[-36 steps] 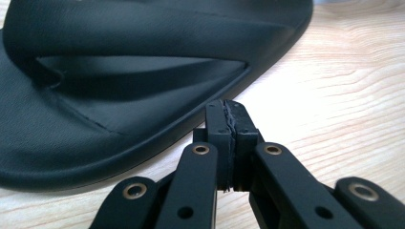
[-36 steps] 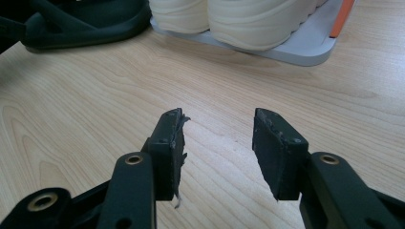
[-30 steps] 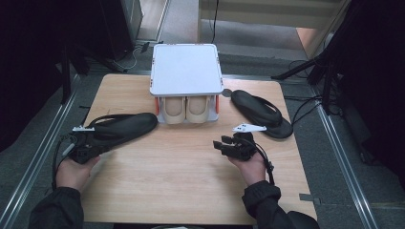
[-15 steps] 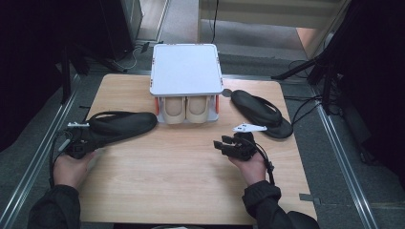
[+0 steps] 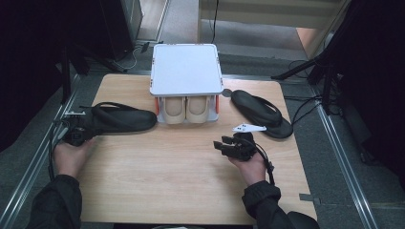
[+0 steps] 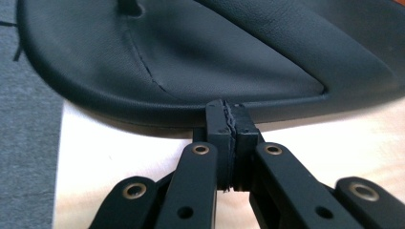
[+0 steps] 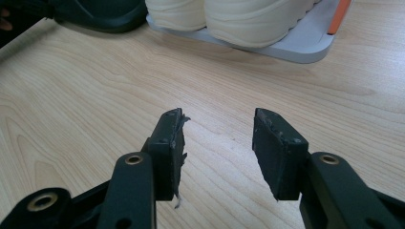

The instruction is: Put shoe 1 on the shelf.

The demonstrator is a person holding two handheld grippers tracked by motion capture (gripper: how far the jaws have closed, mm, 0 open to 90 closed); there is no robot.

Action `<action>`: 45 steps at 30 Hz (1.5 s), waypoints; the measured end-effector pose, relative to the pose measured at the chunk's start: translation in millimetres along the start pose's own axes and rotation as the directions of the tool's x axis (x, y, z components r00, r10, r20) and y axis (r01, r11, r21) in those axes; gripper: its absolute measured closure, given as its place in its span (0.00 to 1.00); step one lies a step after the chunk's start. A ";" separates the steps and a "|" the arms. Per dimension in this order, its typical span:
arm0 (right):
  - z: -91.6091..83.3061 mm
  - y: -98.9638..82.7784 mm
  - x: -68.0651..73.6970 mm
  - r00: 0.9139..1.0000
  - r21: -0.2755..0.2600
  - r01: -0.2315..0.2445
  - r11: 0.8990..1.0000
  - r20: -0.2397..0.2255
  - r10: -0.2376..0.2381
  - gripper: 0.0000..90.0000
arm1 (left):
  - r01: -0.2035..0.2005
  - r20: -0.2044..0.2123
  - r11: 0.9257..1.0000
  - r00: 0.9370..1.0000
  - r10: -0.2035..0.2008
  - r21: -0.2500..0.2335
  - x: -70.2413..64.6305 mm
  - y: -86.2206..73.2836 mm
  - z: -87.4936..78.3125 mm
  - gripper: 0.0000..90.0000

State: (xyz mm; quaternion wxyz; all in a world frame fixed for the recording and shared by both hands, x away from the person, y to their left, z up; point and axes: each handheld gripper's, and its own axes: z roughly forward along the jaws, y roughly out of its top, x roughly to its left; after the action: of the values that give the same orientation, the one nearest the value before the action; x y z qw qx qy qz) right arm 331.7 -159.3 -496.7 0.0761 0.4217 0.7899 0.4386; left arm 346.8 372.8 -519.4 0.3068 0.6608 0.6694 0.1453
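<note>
Black sandal (image 5: pixel 122 118) on wood surface (image 5: pixel 181 176) left of shoe rack (image 5: pixel 186 69), my left claw (image 6: pixel 228 119) clenched at its edge, touching unclear, right claw (image 7: pixel 217 138) released, empty, over bare wood.

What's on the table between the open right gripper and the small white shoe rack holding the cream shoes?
Nothing: in the right gripper view, bare wooden table runs from the right gripper to the rack.

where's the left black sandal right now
In the high view the left sandal lies on the table's left side, its toe end beside the shoe rack, its other end at the left gripper.
</note>
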 end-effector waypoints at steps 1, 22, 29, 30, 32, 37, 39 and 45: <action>0.0 -0.1 -0.1 1.000 0.000 0.000 1.000 0.001 0.000 0.61 | 0.002 0.001 1.000 1.000 -0.002 -0.004 0.9 2.8 1.8 1.00; -8.2 -11.1 1.2 0.999 -0.008 -0.012 1.000 0.038 0.012 0.61 | 0.023 0.026 0.999 0.999 -0.023 -0.029 12.8 45.4 29.1 0.98; -9.9 -11.1 0.1 0.999 -0.010 -0.011 1.000 0.042 0.012 0.61 | -0.021 0.003 0.998 1.000 0.021 -0.061 -3.3 47.9 17.2 0.60; -9.7 -11.2 -0.1 0.999 -0.009 -0.013 1.000 0.043 0.013 0.61 | -0.014 0.012 0.997 1.000 0.015 -0.073 -5.5 48.6 15.9 0.58; -9.6 -11.1 -0.3 0.999 -0.008 -0.012 1.000 0.042 0.012 0.61 | 0.000 0.032 0.996 0.999 0.002 -0.086 -8.3 50.7 13.6 0.54; -10.5 -11.4 -0.5 0.999 -0.008 -0.009 1.000 0.043 0.010 0.61 | 0.027 0.082 0.996 0.996 -0.021 -0.081 -14.2 57.9 12.4 0.44; -10.7 -11.9 -0.9 0.999 -0.005 -0.011 1.000 0.044 0.011 0.61 | 0.038 0.099 0.996 0.995 -0.030 -0.086 -16.9 60.9 12.7 0.41; -13.4 -13.5 -1.1 0.998 -0.004 -0.011 1.000 0.058 0.012 0.60 | 0.041 0.132 0.996 0.991 -0.030 -0.081 -25.2 69.2 16.9 0.34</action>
State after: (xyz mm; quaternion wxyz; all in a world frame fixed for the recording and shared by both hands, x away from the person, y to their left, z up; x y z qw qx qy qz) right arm 317.7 -172.1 -499.1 0.0974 0.4387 0.7841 0.4281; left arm 410.5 350.5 -485.3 0.3798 0.6436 0.6528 0.1239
